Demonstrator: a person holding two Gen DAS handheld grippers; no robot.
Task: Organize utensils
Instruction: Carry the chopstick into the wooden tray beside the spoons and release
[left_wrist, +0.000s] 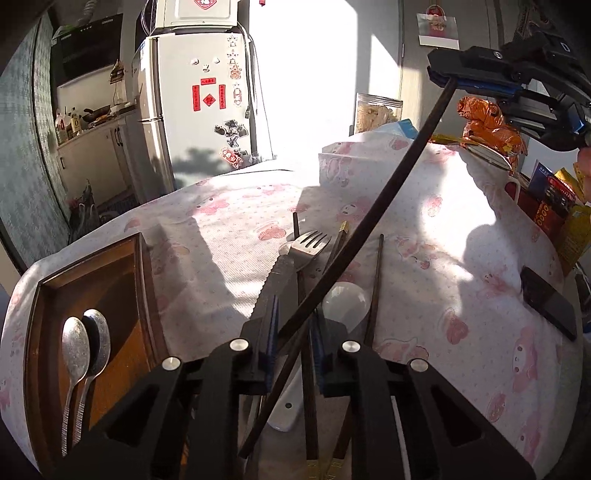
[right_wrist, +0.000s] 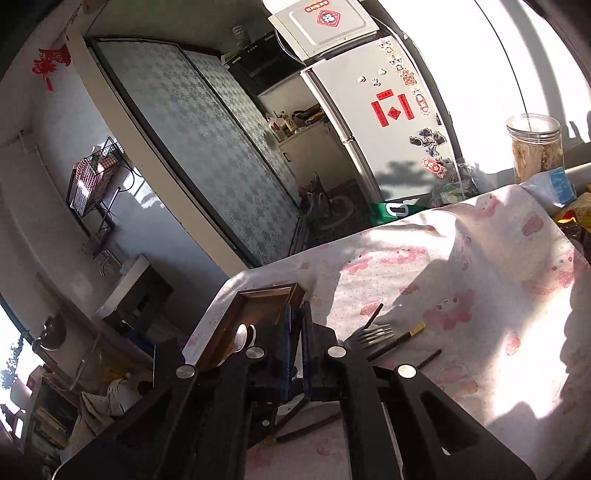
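Note:
My right gripper (left_wrist: 443, 72) hangs high at the upper right, shut on the top end of a long dark chopstick (left_wrist: 388, 192). The chopstick slants down and passes between the fingers of my left gripper (left_wrist: 294, 319), whose jaws stand narrow around it with a little room on either side. On the cloth below lie a fork (left_wrist: 308, 245), a serrated knife (left_wrist: 280, 277), a white ceramic spoon (left_wrist: 347, 299) and more chopsticks (left_wrist: 375, 288). A wooden tray (left_wrist: 140, 266) at the left holds two metal spoons (left_wrist: 75, 343). In the right wrist view the right gripper (right_wrist: 297, 310) is shut above the tray (right_wrist: 266, 291).
A pink-patterned cloth (left_wrist: 229, 236) covers the table. A black phone (left_wrist: 550, 302) lies near the right edge. Snack bags (left_wrist: 487, 122) and a clear jar (left_wrist: 375, 112) stand at the back right. A fridge (left_wrist: 199, 110) stands beyond the table's far edge.

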